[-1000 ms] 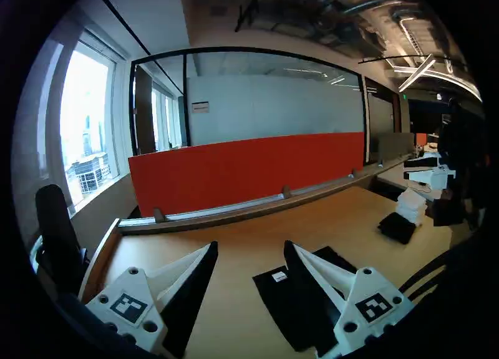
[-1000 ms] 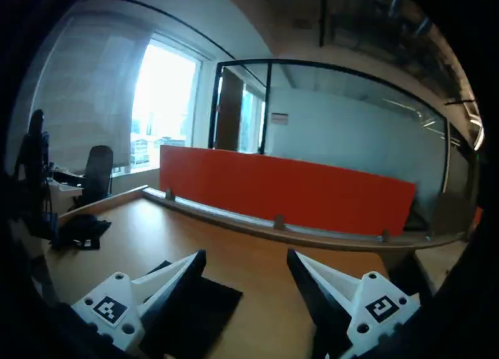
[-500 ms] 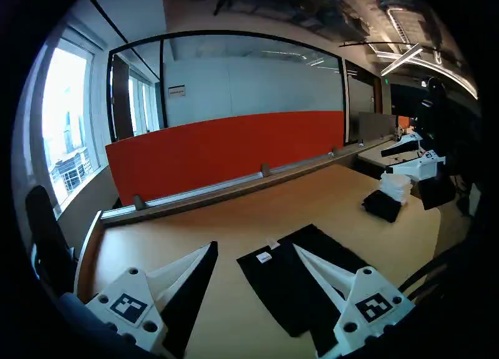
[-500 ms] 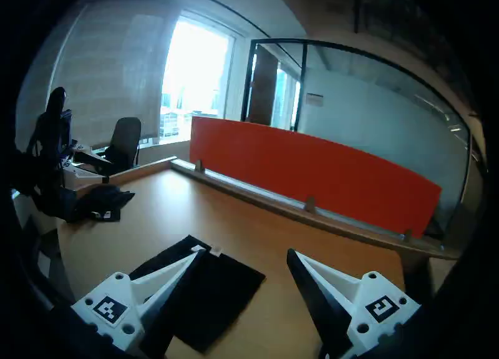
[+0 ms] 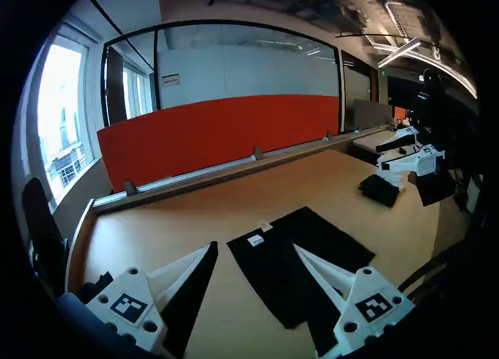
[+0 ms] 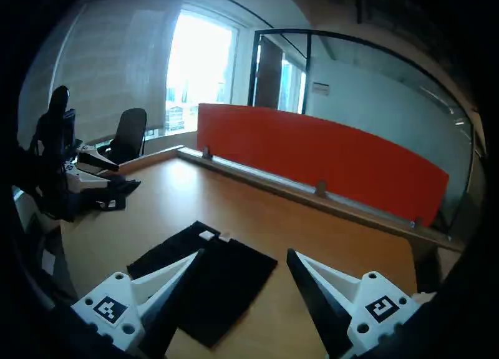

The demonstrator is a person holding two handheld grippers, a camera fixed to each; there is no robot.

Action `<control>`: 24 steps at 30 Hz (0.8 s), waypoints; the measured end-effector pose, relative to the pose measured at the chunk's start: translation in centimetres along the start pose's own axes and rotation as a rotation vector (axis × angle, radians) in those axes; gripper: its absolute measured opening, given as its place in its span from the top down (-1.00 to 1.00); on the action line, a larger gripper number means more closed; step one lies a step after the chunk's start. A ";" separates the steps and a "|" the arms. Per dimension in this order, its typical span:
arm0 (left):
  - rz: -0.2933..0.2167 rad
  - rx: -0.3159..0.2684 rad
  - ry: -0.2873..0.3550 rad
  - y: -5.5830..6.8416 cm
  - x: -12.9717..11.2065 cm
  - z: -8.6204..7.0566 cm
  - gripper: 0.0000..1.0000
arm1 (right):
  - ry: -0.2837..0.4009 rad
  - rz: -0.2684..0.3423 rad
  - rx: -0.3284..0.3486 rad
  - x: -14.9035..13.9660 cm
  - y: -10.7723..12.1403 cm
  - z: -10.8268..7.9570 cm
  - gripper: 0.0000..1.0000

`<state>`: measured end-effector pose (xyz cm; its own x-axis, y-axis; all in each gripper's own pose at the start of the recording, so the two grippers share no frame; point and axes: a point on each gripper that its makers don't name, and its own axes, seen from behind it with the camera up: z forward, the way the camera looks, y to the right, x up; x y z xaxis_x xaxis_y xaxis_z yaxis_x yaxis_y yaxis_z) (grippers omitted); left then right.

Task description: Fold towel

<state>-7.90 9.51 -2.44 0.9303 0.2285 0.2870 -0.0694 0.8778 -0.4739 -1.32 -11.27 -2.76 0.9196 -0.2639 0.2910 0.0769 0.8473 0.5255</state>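
— Towel [image 5: 324, 234]?
— Flat on the desk [image 5: 187, 215], before the screen [image 5: 218, 131]. Left gripper [image 5: 251, 245], right gripper [image 6: 245, 253]: both gaping, empty.
— Differences?
— Left gripper view: pile [image 5: 378, 189] off the screen's right end. Right gripper view: heap [image 6: 113, 193] off its left.

My left gripper [image 5: 252, 246] and right gripper [image 6: 244, 254] look alike to me: white wedge fingers [image 5: 171, 275] with black inner pads [image 5: 193, 290], dark screws [image 5: 133, 272] round a square black-and-white marker [image 5: 129, 308] on each
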 end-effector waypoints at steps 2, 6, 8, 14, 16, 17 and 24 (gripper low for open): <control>-0.001 -0.004 -0.009 0.3 -0.8 0.2 -0.55 | -0.010 -0.002 0.005 -0.7 -0.3 0.2 -1.00; 0.003 -0.013 -0.030 0.9 -2.3 0.7 -0.55 | -0.028 -0.003 0.015 -2.1 -0.8 0.7 -1.00; 0.007 -0.019 -0.041 1.2 -3.0 0.9 -0.55 | -0.038 -0.003 0.021 -2.9 -1.1 0.9 -1.00; 0.024 -0.034 -0.070 2.1 -5.2 1.5 -0.55 | -0.070 -0.014 0.034 -5.4 -1.9 1.6 -1.00; 0.026 -0.037 -0.080 2.4 -5.9 1.7 -0.55 | -0.083 -0.018 0.039 -6.3 -2.2 1.7 -1.00; 0.026 -0.038 -0.085 2.5 -6.3 1.8 -0.55 | -0.089 -0.020 0.041 -6.7 -2.4 1.8 -1.00; 0.022 -0.052 -0.128 3.2 -9.2 2.5 -0.55 | -0.130 -0.020 0.052 -9.5 -3.1 2.5 -1.00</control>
<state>-17.61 11.26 -4.48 0.8748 0.3027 0.3784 -0.0677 0.8496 -0.5231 -11.23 -12.50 -5.15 0.8600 -0.3409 0.3797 0.0714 0.8171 0.5721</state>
